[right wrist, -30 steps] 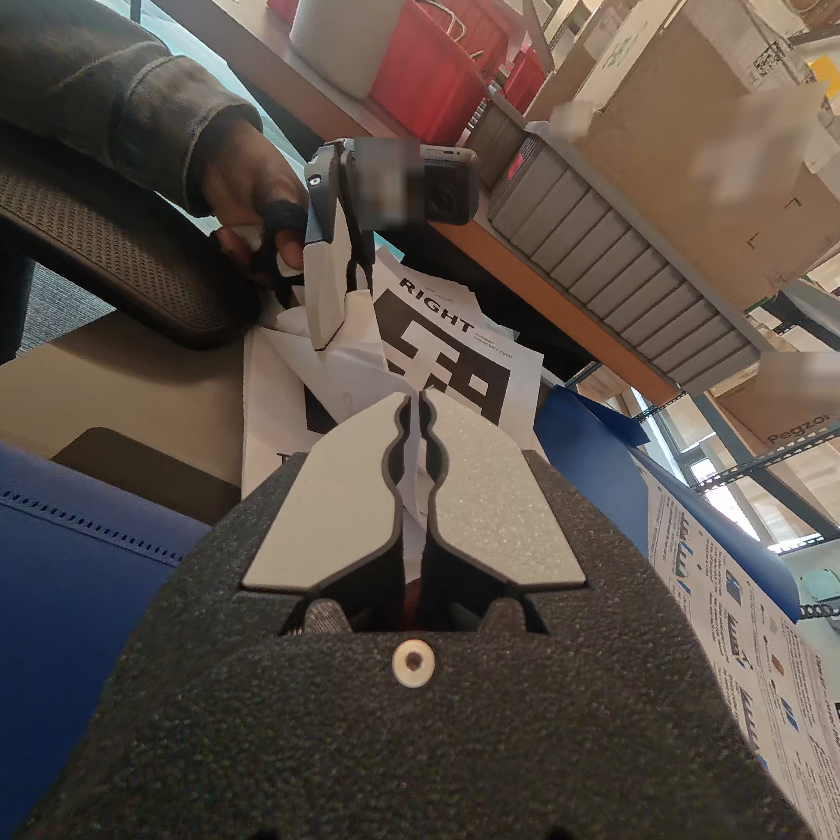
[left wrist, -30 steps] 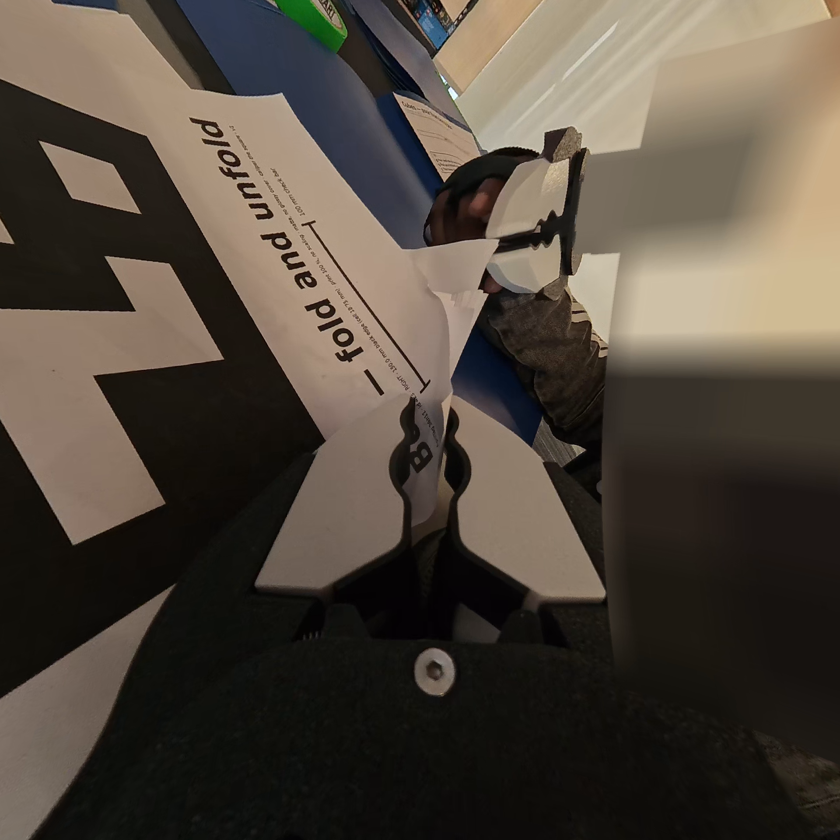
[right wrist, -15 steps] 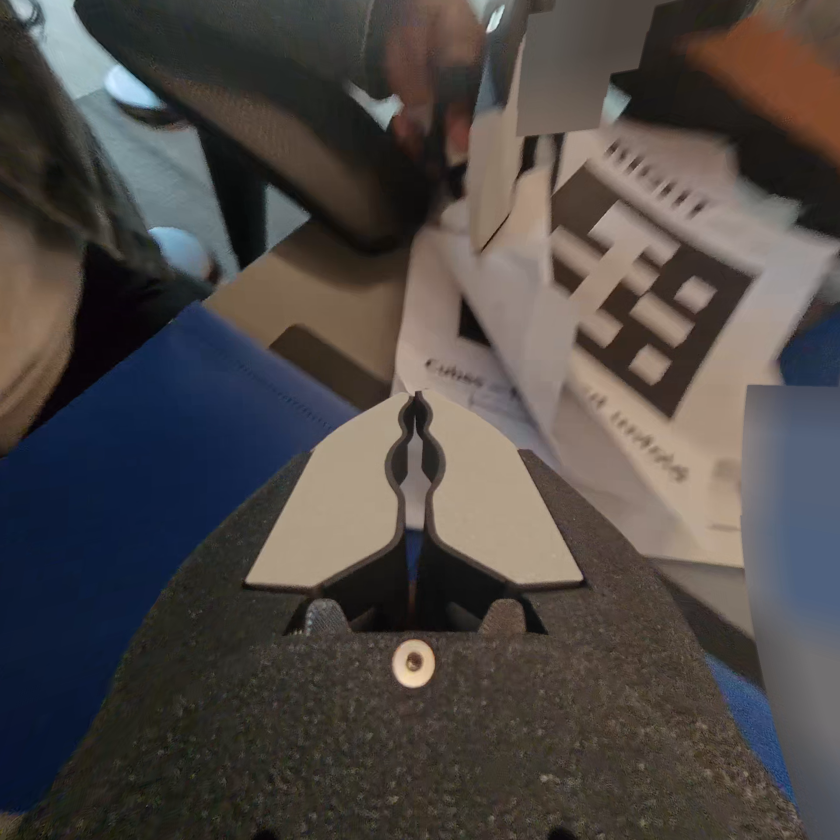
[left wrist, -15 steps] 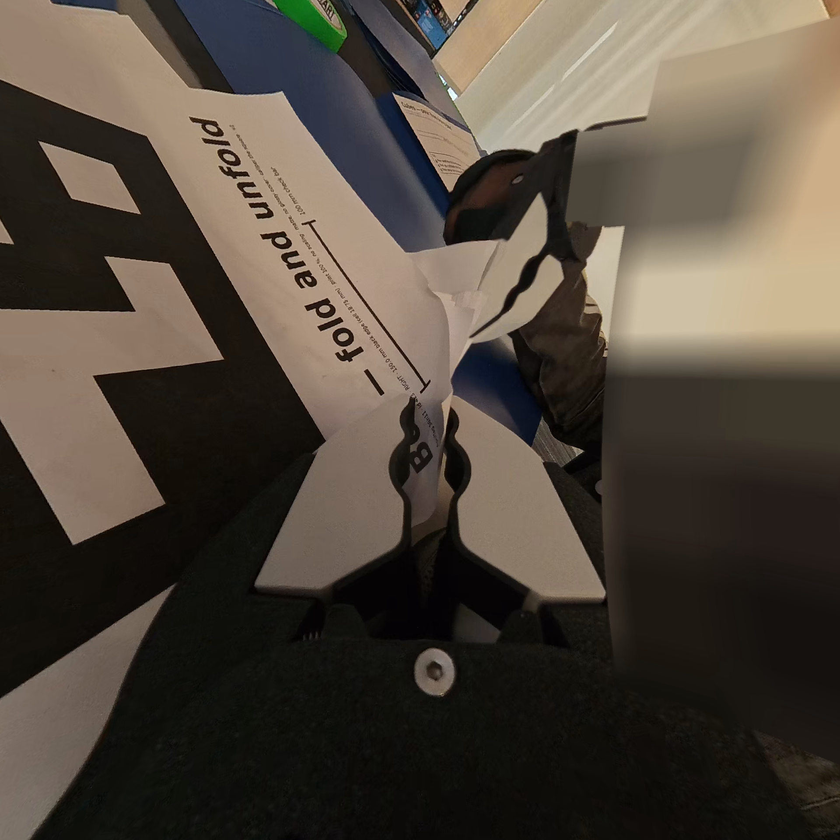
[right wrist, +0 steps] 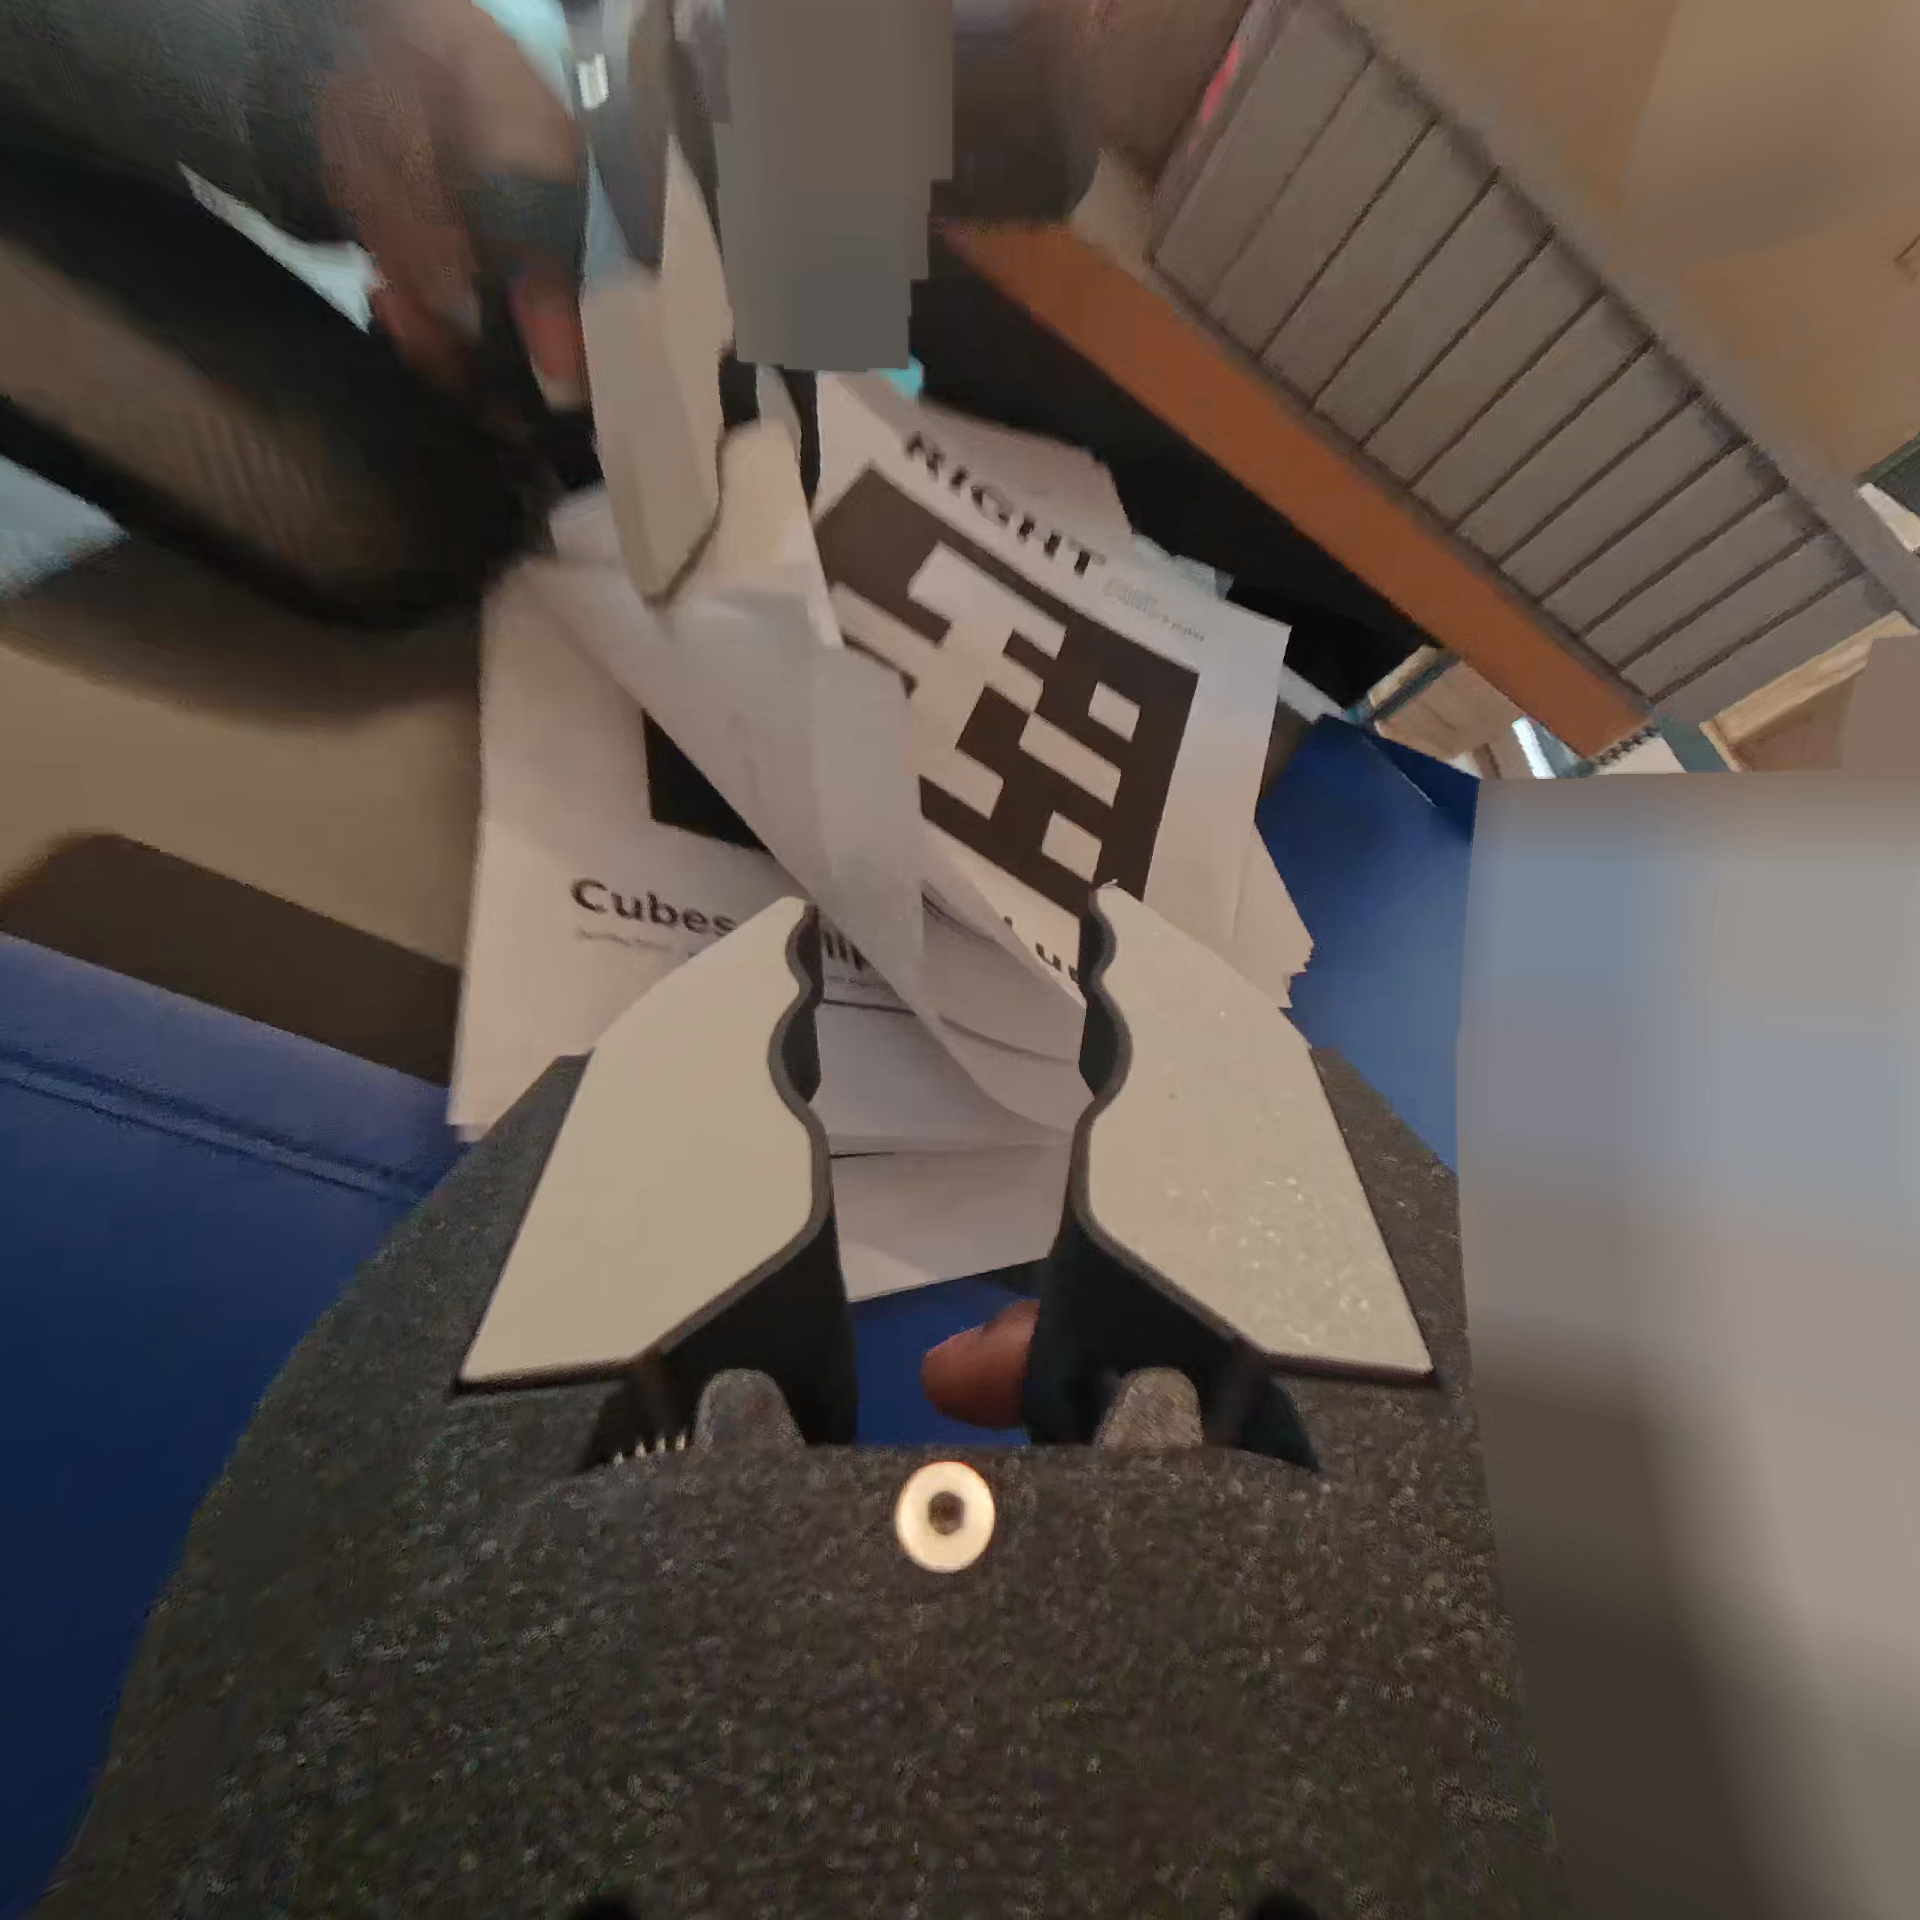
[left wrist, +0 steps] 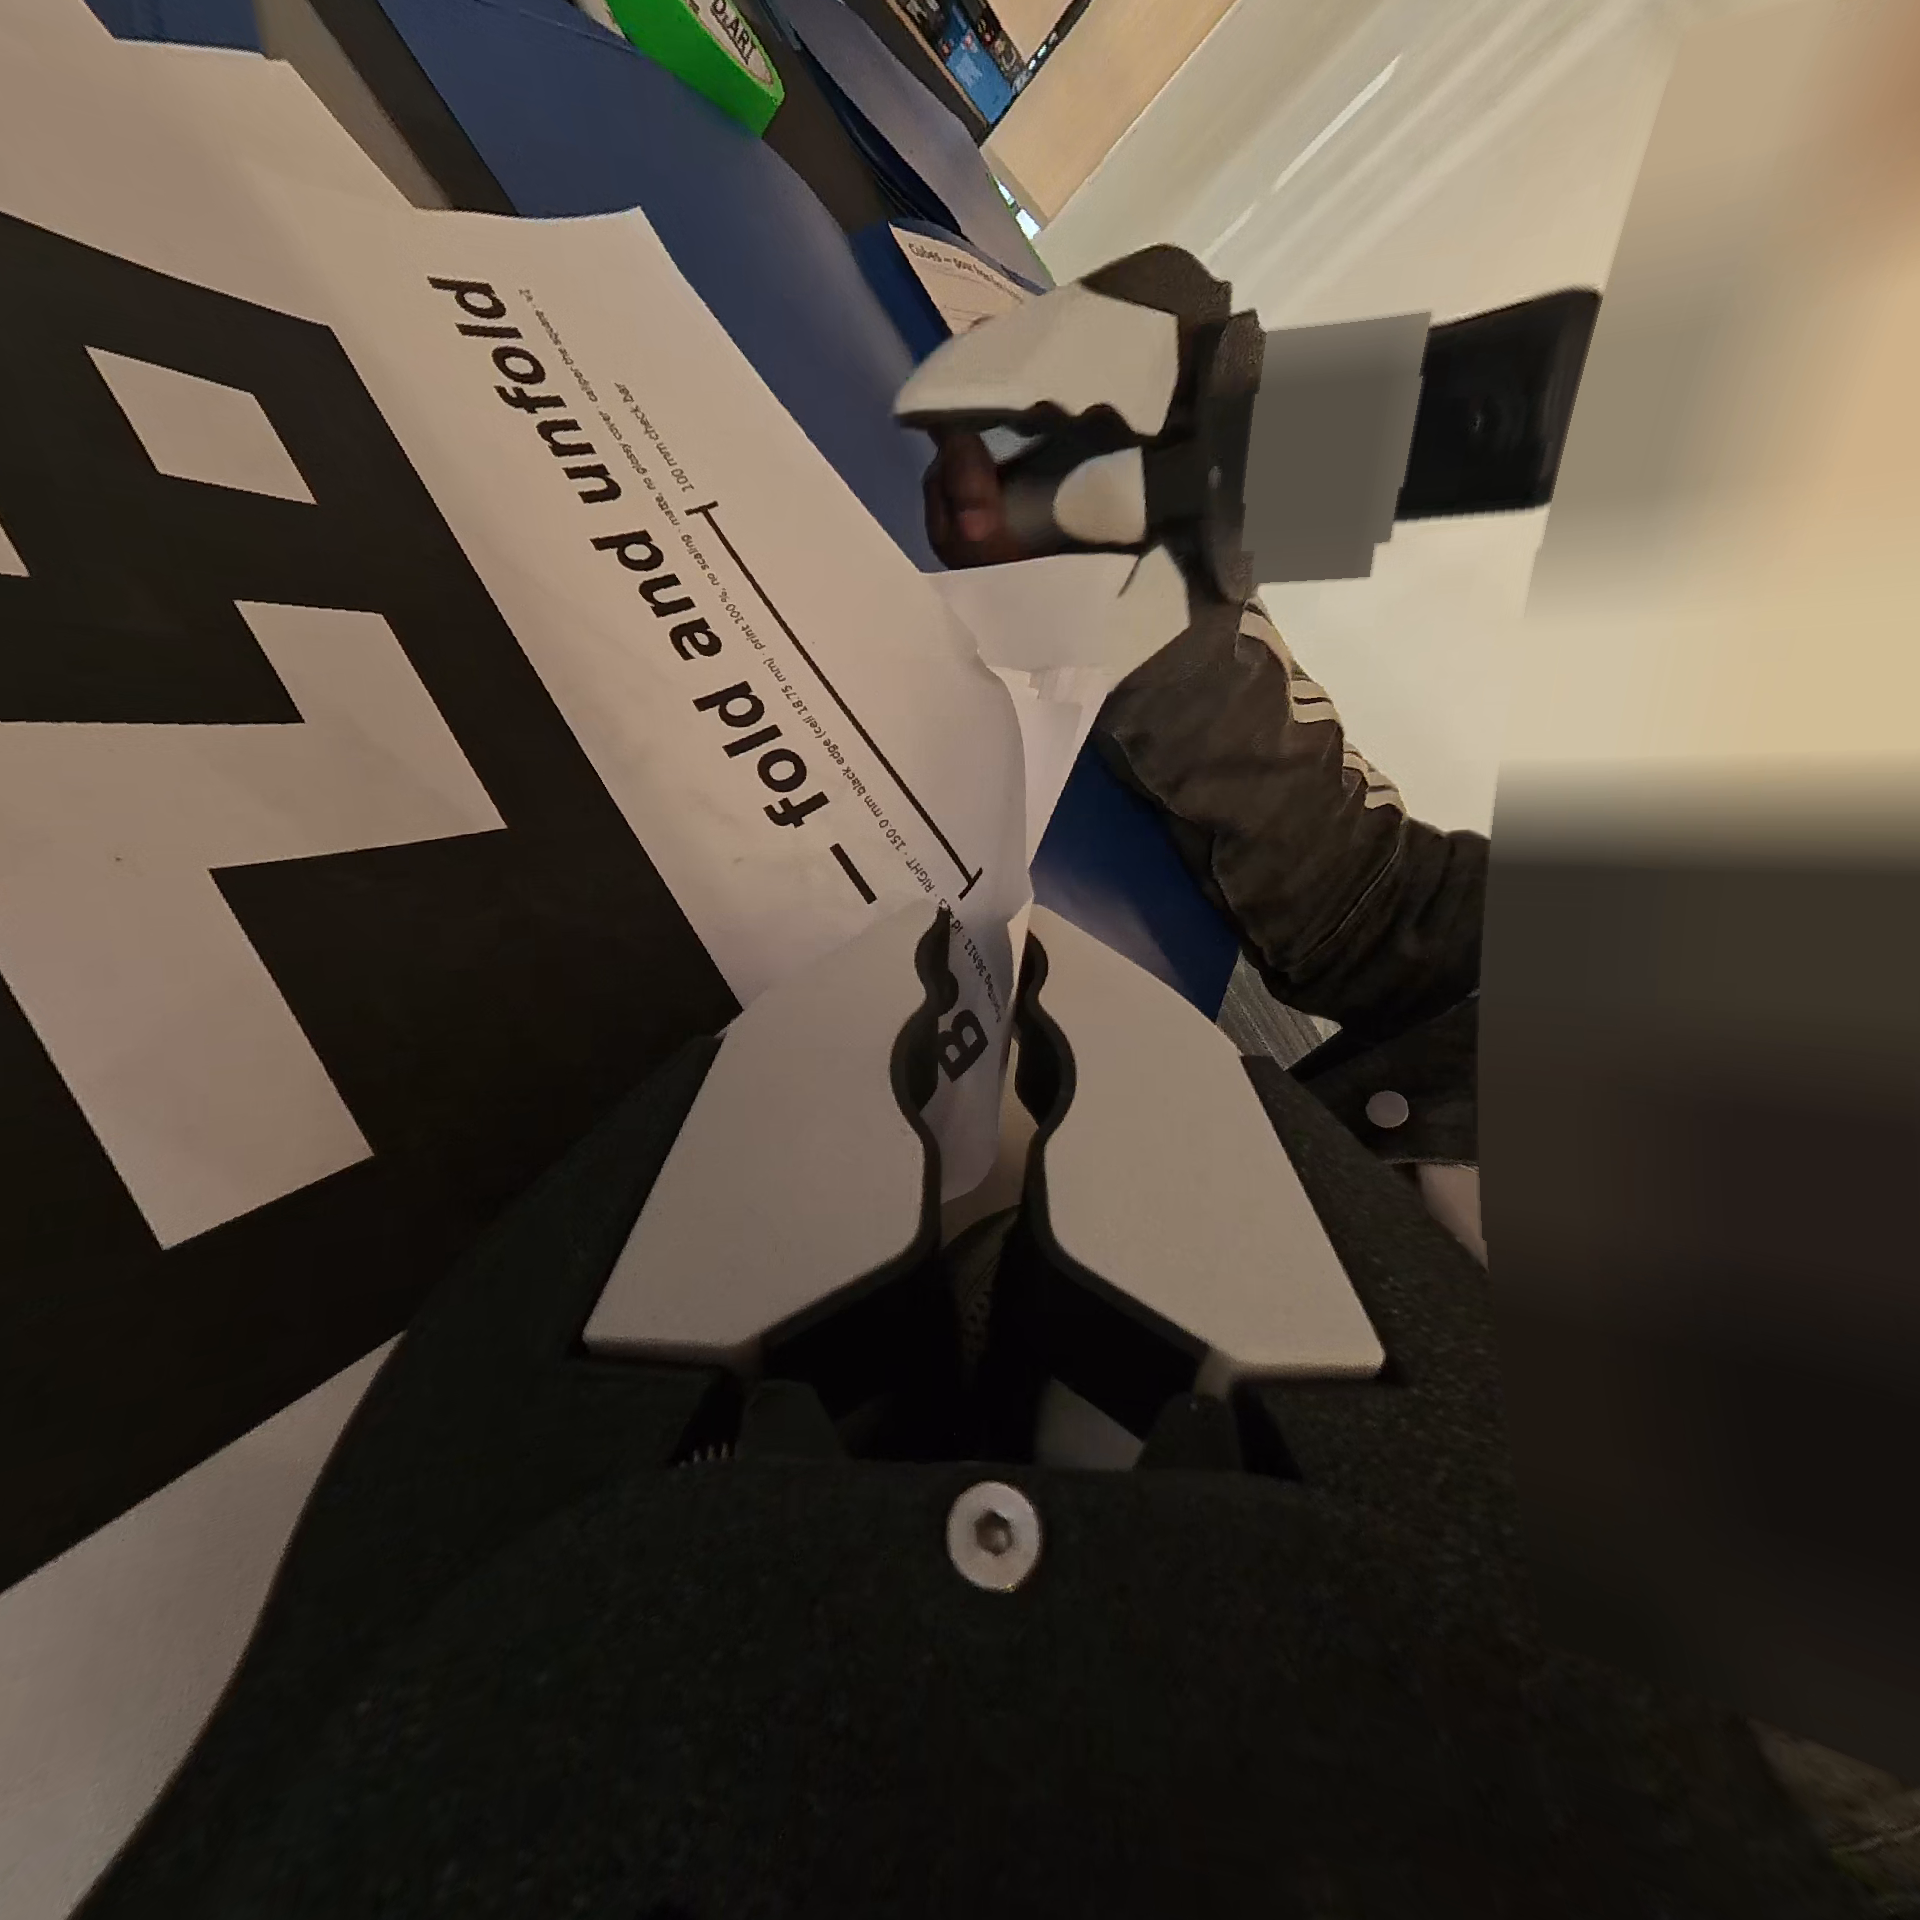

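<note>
My left gripper [left wrist: 979, 928] is shut on the corner of a white printed sheet [left wrist: 727, 520] with a large black-and-white square pattern, holding it lifted. My right gripper [right wrist: 951, 912] is open and empty, its fingers either side of a loose pile of printed sheets [right wrist: 665, 1039] on a blue surface [right wrist: 208, 1195]. In the right wrist view the left gripper [right wrist: 665, 561] hangs over the pile with the sheet [right wrist: 810, 748] draped from it. In the left wrist view the right gripper [left wrist: 987, 447] is beyond the sheet, held by a hand in a dark sleeve [left wrist: 1299, 831].
A green tape roll [left wrist: 707, 62] lies on the blue surface [left wrist: 644, 166] at the top. A black mesh chair [right wrist: 239, 416] stands left of the pile. A shelf with a grey ribbed bin [right wrist: 1507, 364] and an orange edge [right wrist: 1299, 499] runs behind. Some 9 cm of space lies between my two pairs of fingers.
My right gripper let go of the sheet, drew back from the pile and opened. My left gripper keeps its hold on the sheet corner and has barely moved.
</note>
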`<state>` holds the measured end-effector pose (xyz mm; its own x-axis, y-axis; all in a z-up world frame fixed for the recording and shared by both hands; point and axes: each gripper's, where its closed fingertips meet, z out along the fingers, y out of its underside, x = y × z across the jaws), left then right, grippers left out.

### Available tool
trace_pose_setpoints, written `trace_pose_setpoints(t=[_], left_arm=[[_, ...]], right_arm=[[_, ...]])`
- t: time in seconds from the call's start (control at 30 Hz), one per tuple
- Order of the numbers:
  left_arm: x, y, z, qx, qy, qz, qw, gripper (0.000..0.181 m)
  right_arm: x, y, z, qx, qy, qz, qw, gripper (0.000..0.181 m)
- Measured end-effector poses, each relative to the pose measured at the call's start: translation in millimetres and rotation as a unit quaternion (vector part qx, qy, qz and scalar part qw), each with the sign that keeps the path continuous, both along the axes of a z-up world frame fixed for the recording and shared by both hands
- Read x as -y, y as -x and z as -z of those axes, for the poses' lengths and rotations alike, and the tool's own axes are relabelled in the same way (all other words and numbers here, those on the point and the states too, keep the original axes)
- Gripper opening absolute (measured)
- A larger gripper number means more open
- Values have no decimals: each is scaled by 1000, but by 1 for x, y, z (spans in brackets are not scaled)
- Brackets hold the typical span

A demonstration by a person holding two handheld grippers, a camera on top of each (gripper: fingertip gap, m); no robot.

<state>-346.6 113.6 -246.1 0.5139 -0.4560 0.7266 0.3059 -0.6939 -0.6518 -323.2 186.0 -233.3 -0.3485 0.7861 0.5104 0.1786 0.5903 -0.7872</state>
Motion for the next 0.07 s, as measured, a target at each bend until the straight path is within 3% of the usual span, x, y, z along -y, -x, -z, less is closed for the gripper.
trace_pose_setpoints(t=[0.03,0.07], left_arm=[[0,0,0,0,0,0,1000,10],[0,0,0,0,0,0,1000,10]], right_arm=[[-1,6,4,6,-29,4,1000,48],[1,12,4,7,-52,-3,999,49]])
